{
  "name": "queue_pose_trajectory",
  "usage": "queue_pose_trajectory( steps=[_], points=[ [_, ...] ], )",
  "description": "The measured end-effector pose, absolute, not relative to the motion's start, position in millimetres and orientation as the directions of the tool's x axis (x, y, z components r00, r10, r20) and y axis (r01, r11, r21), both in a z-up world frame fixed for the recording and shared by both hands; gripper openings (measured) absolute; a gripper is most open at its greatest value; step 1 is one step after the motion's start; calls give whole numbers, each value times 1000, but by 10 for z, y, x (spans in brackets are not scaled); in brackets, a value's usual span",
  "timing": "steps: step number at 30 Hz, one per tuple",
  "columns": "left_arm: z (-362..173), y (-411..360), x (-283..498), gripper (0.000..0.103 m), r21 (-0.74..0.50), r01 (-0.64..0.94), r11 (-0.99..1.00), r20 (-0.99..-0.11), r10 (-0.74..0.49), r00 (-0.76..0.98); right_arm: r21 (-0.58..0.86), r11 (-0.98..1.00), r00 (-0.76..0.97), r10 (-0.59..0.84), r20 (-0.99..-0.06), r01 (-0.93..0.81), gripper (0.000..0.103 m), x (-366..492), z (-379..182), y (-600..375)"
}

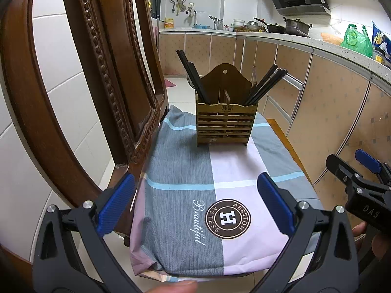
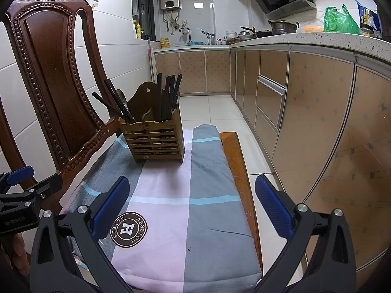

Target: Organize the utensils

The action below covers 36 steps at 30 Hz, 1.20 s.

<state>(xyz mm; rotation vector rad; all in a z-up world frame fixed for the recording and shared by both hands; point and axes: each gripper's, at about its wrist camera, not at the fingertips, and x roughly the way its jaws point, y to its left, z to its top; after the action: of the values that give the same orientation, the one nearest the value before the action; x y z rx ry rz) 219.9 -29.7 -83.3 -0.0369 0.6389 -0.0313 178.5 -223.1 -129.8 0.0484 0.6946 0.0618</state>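
the wooden utensil holder (image 1: 226, 119) stands upright in the middle of the frame, on the far part of a checked cloth (image 1: 180, 171) that covers a chair seat. black chopsticks (image 1: 191, 78) lean out of its left compartment and more chopsticks (image 1: 265, 85) out of its right one. the left gripper (image 1: 195, 205) is at the bottom of the frame with its blue fingers wide apart and nothing between them, well apart from the holder. the right gripper (image 2: 191, 205) is also spread and empty. the carved chair back (image 1: 102, 73) rises at the left, just beside the holder. kitchen cabinets (image 1: 330, 92) fill the right side, with pots (image 1: 295, 25) on the counter at upper right
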Motion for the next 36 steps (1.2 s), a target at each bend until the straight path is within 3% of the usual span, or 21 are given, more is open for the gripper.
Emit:
queue_pose_trajectory(
  steps=[36],
  points=[
    [-842,-313,2186,99,-54,36,998,-601,-61,797,53,997,769,73,-635,-51,100,1774,-1310,-2233]
  ],
)
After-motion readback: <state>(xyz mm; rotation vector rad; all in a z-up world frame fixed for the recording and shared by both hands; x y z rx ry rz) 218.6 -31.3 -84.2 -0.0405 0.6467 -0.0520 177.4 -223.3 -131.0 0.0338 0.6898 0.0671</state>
